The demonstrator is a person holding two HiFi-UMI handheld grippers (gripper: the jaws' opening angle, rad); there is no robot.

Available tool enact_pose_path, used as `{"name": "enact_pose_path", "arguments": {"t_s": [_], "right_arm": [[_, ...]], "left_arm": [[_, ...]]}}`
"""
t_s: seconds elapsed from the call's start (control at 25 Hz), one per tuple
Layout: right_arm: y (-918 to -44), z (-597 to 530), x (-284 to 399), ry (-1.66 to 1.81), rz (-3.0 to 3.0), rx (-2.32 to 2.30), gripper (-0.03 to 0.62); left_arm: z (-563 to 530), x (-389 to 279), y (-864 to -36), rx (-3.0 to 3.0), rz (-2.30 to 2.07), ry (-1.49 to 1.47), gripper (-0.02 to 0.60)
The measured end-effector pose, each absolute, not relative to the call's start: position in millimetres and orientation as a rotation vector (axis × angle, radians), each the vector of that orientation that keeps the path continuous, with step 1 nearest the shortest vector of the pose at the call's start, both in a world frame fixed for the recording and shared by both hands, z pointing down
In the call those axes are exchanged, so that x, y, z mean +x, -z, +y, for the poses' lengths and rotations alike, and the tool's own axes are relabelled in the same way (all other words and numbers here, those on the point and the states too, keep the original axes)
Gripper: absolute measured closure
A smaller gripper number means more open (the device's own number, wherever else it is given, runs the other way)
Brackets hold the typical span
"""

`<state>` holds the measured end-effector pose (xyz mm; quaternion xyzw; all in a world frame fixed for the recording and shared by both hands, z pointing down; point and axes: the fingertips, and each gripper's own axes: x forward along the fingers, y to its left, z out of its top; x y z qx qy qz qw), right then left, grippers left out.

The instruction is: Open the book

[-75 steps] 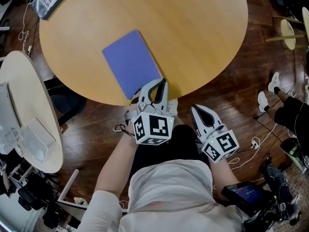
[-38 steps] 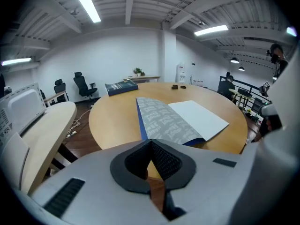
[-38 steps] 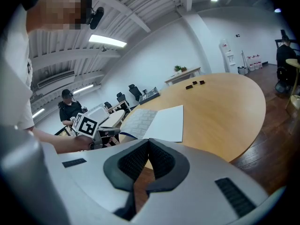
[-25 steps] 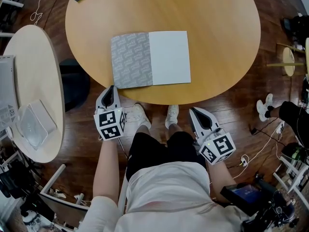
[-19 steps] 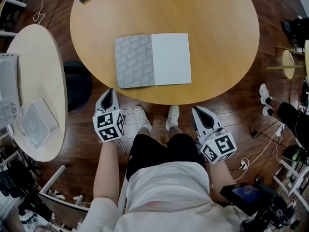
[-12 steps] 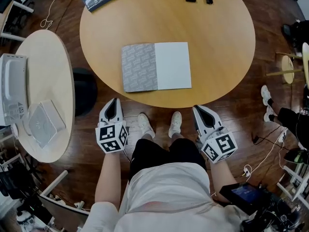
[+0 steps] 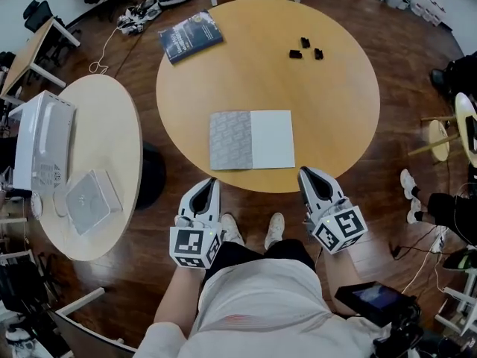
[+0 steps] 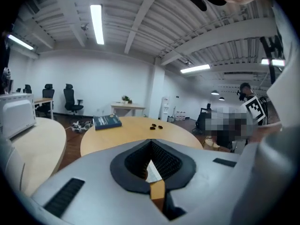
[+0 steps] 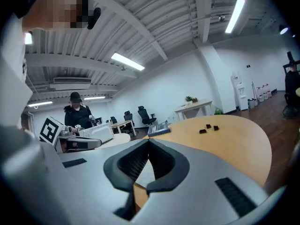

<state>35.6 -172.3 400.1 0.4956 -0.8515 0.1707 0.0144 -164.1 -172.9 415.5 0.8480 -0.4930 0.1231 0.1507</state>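
Observation:
The book (image 7: 252, 139) lies open near the front edge of the round wooden table (image 7: 328, 103), with a grey patterned page on the left and a blank white page on the right. Both grippers hang below the table's front edge, off the book. In the head view my left gripper (image 7: 211, 183) sits just left of the book's near edge, jaws together and empty. My right gripper (image 7: 307, 174) is at the book's right, also shut on nothing. In the left gripper view (image 8: 150, 143) and the right gripper view (image 9: 149, 143) the jaws meet, with a sliver of white page behind them.
A dark blue book (image 7: 191, 36) lies at the table's far left and three small black pieces (image 7: 304, 48) at the far side. A pale side table (image 7: 112, 125) at left carries a white machine (image 7: 41, 144) and a clear box (image 7: 92, 198). Someone's shoes (image 7: 408, 189) are at right.
The book went from shut with its blue cover up to lying open. My left gripper has come off its edge and back below the table. The head view has pulled back.

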Motion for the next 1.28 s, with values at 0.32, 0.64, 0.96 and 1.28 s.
{"name": "enact_pose_path", "arguments": {"t_s": [0.32,0.64,0.96,1.28], "right_arm": [[-313.0,-180.7,36.3,-0.323,-2.778,1.568,0.591],[-257.6,-171.5,41.2,-0.174,-2.817,1.601,0.591],[-249.6,-159.4,43.4,-0.142,-2.835,1.587,0.591],[-247.9,-148.6,55.3,-0.103,-2.839,1.534,0.591]], "left_arm": [[-183.0,-161.0,-311.8,2.587,-1.488,-0.172,0.572],[-181.6,-152.2,-276.2,2.647,-1.458,-0.081,0.571],[-178.2,-144.1,-268.0,2.659,-1.458,-0.082,0.572],[-164.9,-136.4,-261.1,2.64,-1.524,-0.068,0.572]]}}
